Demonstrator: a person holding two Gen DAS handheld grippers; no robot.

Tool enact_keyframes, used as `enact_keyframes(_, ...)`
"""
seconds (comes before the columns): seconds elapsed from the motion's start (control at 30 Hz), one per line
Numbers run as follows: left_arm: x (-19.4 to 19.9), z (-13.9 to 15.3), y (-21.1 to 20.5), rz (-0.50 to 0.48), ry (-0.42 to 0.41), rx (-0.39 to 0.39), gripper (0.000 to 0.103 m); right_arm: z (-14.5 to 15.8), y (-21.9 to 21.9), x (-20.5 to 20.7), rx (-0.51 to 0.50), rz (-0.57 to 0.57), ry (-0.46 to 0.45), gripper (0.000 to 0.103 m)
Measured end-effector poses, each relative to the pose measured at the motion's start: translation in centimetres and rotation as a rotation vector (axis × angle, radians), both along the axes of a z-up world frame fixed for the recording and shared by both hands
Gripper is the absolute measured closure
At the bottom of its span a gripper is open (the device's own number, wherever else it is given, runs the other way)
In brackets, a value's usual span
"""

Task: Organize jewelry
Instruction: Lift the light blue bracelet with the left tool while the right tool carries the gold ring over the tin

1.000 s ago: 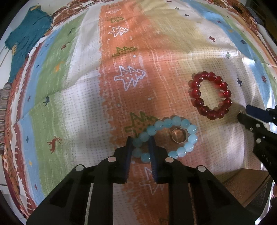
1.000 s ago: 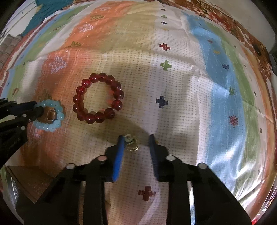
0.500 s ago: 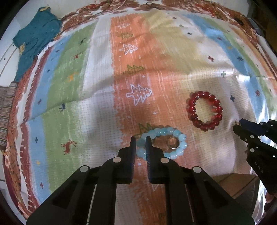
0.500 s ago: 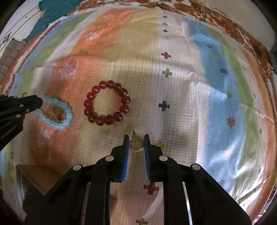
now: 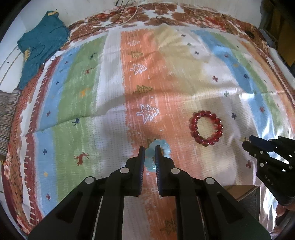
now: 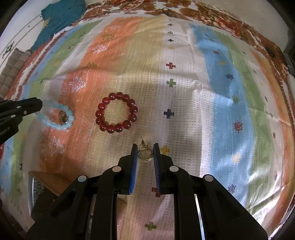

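A pale blue bead bracelet point(image 5: 149, 154) is pinched at one edge between the fingers of my left gripper point(image 5: 149, 147), which is shut on it and points steeply down. From the right wrist view the bracelet point(image 6: 55, 118) still shows as a loop beside that gripper point(image 6: 39, 106), with a small ring point(image 6: 64, 117) inside the loop. I cannot tell whether the ring rests on the cloth. My right gripper point(image 6: 145, 147) is shut on a gold hoop earring point(image 6: 145, 155); its tip point(image 5: 248, 140) shows at the right of the left wrist view. A red bead bracelet point(image 5: 205, 129) point(image 6: 116, 112) lies flat between the two grippers.
Everything sits on a striped, patterned cloth point(image 5: 83, 103). A teal garment point(image 5: 42, 46) lies at the far left corner, with striped fabric point(image 5: 7, 114) beside it. The corner of a brown box point(image 5: 243, 192) point(image 6: 46, 182) is at the near edge between the grippers. Cables point(image 5: 129, 16) run along the far edge.
Both grippers rose from the cloth. The left closed on the blue bracelet's edge and drew it up. The right's fingers narrowed onto the earring and lifted it.
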State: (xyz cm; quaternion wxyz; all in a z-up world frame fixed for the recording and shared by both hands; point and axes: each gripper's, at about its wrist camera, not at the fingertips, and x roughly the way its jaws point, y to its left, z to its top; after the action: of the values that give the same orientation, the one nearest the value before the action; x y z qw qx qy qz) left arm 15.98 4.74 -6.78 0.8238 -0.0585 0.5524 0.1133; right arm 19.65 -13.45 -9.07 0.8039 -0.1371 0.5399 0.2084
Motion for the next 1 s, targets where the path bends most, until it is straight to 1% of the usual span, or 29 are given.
enact_keyframes(0.47,-1.1,1.7,-0.6,-0.01,-0.037,-0.005,0.092,2.0,-0.3,-1.7,0.039,0.006,-0.028,0.085)
enact_keyframes(0.77,-2.1,3.3,-2.2,-0.033,-0.07,-0.016,0.092,3.3,-0.8,-2.6,0.059,0.002,-0.047,0.085)
enact_keyframes(1.0,-3.1,4.8,-3.9,-0.068,-0.104,-0.025,0.092,4.3,-1.0,-3.8,0.074,0.014,-0.067,0.085)
